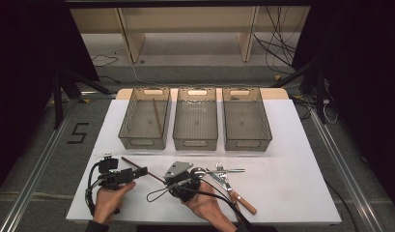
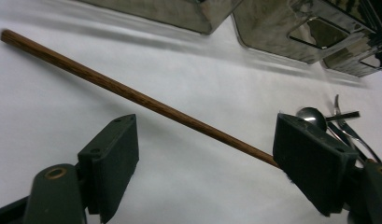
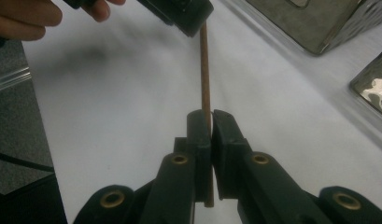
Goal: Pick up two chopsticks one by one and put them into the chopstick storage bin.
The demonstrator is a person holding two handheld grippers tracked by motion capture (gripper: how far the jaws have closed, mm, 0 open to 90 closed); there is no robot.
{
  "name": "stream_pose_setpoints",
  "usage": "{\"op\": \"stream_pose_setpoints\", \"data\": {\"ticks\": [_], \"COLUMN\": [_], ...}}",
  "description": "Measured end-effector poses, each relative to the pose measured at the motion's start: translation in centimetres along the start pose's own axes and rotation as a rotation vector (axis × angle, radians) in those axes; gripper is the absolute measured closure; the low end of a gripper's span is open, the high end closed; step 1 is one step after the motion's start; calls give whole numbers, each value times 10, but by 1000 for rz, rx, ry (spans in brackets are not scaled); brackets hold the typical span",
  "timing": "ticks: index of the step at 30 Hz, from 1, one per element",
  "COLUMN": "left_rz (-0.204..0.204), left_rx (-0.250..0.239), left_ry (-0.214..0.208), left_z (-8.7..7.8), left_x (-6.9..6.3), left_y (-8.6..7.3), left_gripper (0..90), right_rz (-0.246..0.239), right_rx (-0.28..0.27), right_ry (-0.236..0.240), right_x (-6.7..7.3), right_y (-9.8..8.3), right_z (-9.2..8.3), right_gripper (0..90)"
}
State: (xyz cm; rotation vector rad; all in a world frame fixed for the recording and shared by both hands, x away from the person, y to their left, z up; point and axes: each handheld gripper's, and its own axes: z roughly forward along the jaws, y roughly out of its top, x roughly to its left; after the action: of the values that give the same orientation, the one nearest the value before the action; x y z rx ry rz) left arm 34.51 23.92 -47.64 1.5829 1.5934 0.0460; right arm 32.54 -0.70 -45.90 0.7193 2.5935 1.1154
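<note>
Clamping the chopstick (image 3: 205,70), the right tool (image 3: 211,122) probably offers it toward the left tool (image 2: 205,154), whose jaws stand apart.

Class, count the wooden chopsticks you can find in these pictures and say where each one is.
2. One chopstick lies inside the left bin; the other chopstick lies low over the table, pinched in the right gripper. Others may hide among the cutlery.

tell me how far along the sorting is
Done, it seems: one chopstick lies in the left bin. In hand: the right gripper is shut on a second chopstick, and the open left gripper has its jaws either side of it. Left: a spoon, forks and a wooden-handled piece lie on the table; the middle bin and right bin look empty.
</note>
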Motion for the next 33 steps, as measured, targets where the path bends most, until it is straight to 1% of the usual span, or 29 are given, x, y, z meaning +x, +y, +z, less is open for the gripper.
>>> {"op": "stream_pose_setpoints", "data": {"ticks": [1,3,5,9,12,19,21,28,30,33], "left_rz": [-9,-24,-45,-59,-63,-73,-84,-137,-134,-140], "left_rx": [9,14,21,26,35,55,58,50,42,15], "left_ry": [-12,-21,-41,-58,-59,-75,-83,-134,-132,-137], "left_z": [1,4,6,8,12,18,20,24,23,20], "left_x": [1,1,2,2,1,-2,-1,3,4,4], "left_y": [-1,-1,-2,-2,-2,-3,-4,-5,-5,-4], "left_gripper": [229,236,244,252,255,262,266,310,350,414], "right_rz": [-5,-2,-6,-10,-11,-12,-14,-26,-30,-32], "right_rx": [0,-1,-7,-6,-7,-11,-10,-13,-11,-14], "right_ry": [0,1,2,2,3,7,8,16,19,23], "right_x": [0,1,1,1,2,2,3,4,5,6], "right_y": [0,0,-1,-1,-2,-1,-2,-2,-2,-3], "right_z": [0,0,-1,-1,0,0,0,0,-1,-1], "right_gripper": [869,868,868,868,868,868,868,868,868,868]}}
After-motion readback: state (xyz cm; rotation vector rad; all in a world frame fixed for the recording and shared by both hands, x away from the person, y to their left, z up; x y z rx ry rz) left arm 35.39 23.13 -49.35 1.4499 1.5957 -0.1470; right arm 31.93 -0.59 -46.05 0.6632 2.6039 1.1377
